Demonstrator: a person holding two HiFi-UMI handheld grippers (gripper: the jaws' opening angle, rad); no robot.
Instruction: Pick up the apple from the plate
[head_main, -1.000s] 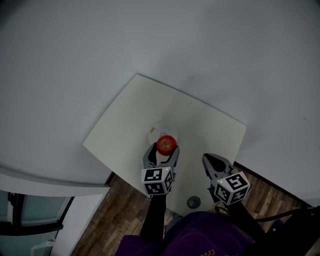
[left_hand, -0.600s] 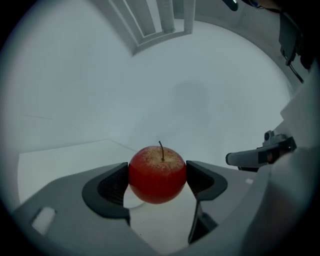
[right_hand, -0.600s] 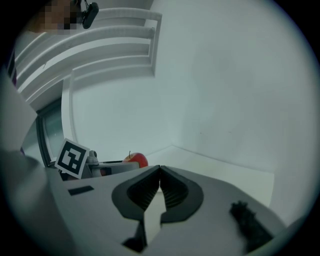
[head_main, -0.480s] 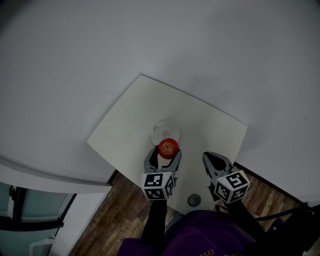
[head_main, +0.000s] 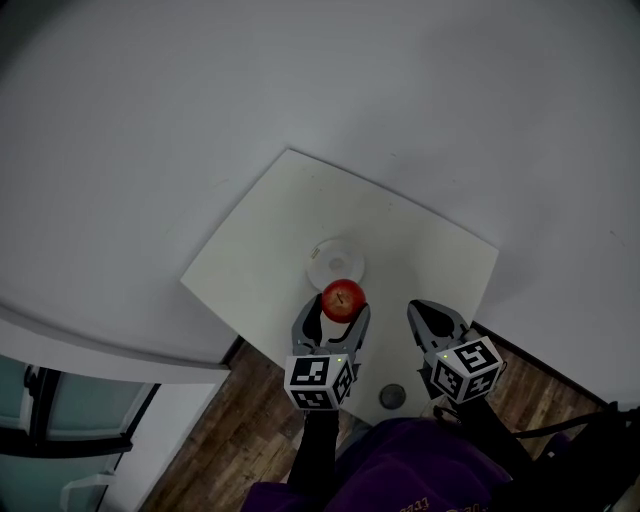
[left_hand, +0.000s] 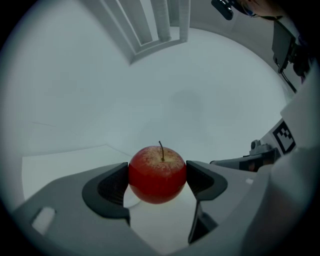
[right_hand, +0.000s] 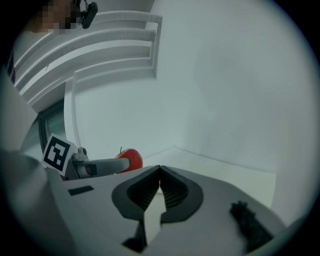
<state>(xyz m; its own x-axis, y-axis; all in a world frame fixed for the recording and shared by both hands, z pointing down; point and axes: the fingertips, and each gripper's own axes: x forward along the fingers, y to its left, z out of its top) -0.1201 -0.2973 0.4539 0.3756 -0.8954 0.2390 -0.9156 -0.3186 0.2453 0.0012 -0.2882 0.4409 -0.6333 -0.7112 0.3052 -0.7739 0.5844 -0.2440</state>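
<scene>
The red apple (head_main: 343, 299) (left_hand: 157, 173) sits clamped between the jaws of my left gripper (head_main: 338, 306) (left_hand: 156, 177), held in the air just nearer me than the small white plate (head_main: 332, 261). A sliver of that plate (left_hand: 131, 200) shows below the apple in the left gripper view. The plate rests on the white table (head_main: 270, 250) and has nothing on it. My right gripper (head_main: 428, 314) (right_hand: 160, 179) hangs to the right over the table's near edge, shut with nothing in it. From the right gripper view the apple (right_hand: 131, 158) peeks out behind the left gripper's arm.
A small dark round object (head_main: 392, 396) lies on the table's near edge between the two grippers. Wooden floor (head_main: 215, 445) shows below the table. A white wall (head_main: 150, 130) surrounds the table on the far and left sides. White slatted rails (right_hand: 100, 45) stand at the left.
My left gripper has drawn back toward me and upward with the apple, which now hangs off the plate. The right gripper has barely moved.
</scene>
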